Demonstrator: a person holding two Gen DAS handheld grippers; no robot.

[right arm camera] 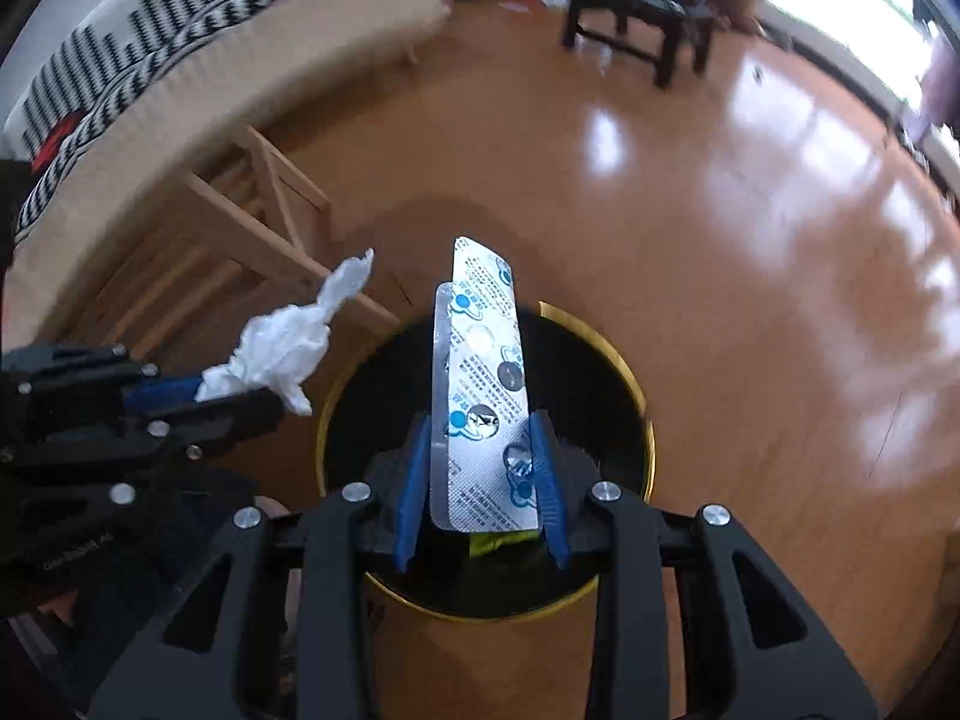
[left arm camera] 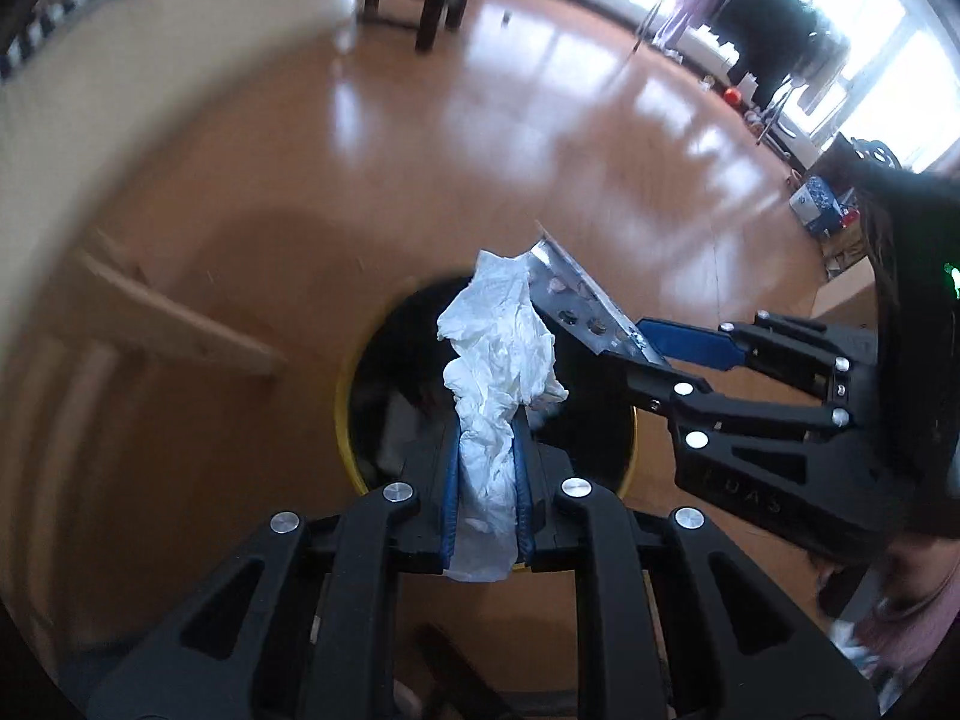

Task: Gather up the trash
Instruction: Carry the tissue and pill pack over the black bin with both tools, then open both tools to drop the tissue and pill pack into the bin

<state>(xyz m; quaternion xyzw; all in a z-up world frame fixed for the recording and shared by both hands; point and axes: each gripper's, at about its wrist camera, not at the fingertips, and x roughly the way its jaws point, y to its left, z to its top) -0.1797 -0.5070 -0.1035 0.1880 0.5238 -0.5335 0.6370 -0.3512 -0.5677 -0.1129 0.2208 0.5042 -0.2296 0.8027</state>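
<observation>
i'm holding both tongs over the bin (left arm camera: 354, 396), a round black can with a yellow rim sitting on the wood floor (left arm camera: 480, 132).

my left tongs (left arm camera: 487, 420) are clamping a crumpled white tissue (left arm camera: 501, 354) between the blue pads; it's sticking up past the tips and hanging right above the bin opening. in the right wrist view those left tongs (right arm camera: 240, 387) are coming in from the left edge with the tissue (right arm camera: 282, 348) bunched at the tips, sitting beside the bin rim, over the floor and the wooden frame.

my right tongs (right arm camera: 480, 438) are gripping a silver blister pack (right arm camera: 480, 372), blue print on the foil, some pockets popped. it's standing upright between the pads, pointing out over the bin (right arm camera: 624, 372) mouth. something yellow-green is showing just under the pack's lower edge, can't tell what. in the left wrist view the right tongs (left arm camera: 645, 354) are reaching in from the right and the pack (left arm camera: 576, 300) is tilting up, almost touching the tissue, can't tell if they're in contact.

bin inside is looking dark, contents unclear. a light wooden frame (right arm camera: 252, 222) is standing left of the bin, a bed (right arm camera: 198, 42) with a black and white striped cover behind it, a dark stool (right arm camera: 636, 18) further back on the floor.
</observation>
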